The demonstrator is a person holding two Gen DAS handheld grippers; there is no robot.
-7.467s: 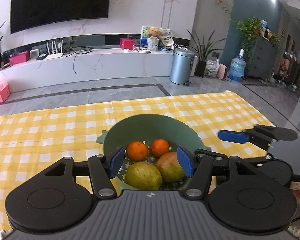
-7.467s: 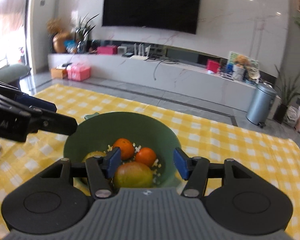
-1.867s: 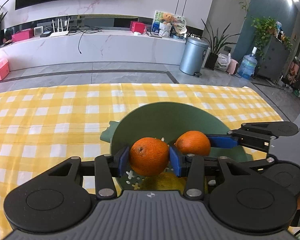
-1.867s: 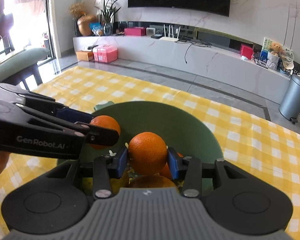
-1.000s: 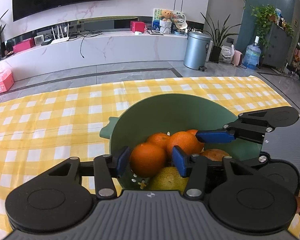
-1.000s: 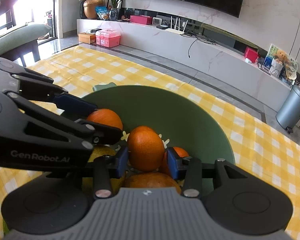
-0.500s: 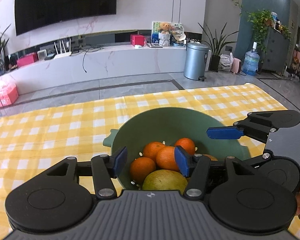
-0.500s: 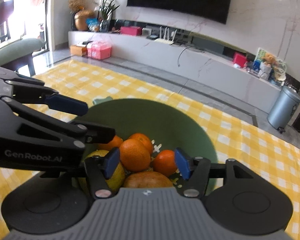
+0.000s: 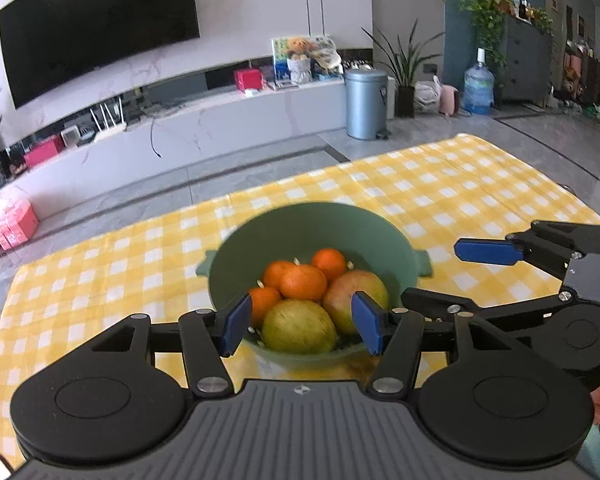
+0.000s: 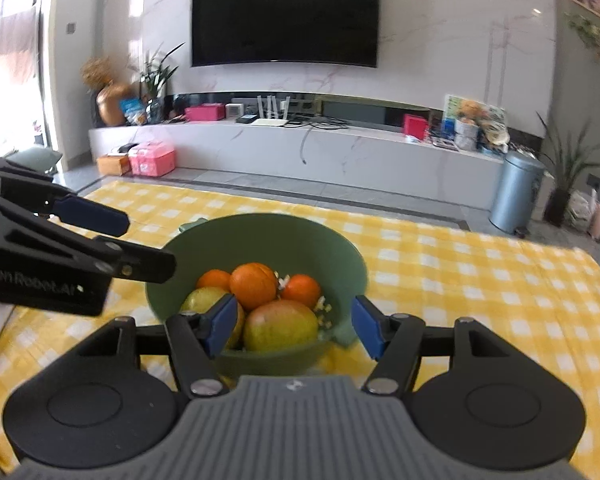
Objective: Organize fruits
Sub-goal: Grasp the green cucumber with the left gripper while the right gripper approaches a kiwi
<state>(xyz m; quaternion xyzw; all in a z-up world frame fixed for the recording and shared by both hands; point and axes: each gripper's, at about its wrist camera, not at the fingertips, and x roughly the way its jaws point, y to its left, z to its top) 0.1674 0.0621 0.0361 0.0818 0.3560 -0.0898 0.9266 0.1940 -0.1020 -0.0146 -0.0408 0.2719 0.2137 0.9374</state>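
Fruits are now gathered in the green bowl (image 9: 316,236) on the table (image 9: 100,264) — four oranges (image 9: 303,281), a yellow-green pear (image 9: 299,326) and a reddish mango (image 9: 354,294). A second ago an orange was held between each pair of jaws; both have been let go into the bowl, so the sorting is judged nearly or wholly done. The left gripper (image 9: 300,324) is seen with jaws opening and nothing between them, and the right gripper (image 10: 294,326) likewise — empty, jaws opening. The bowl looks like smooth matte plastic with small side handles; the oranges are round and dimpled, the cloth a yellow check.
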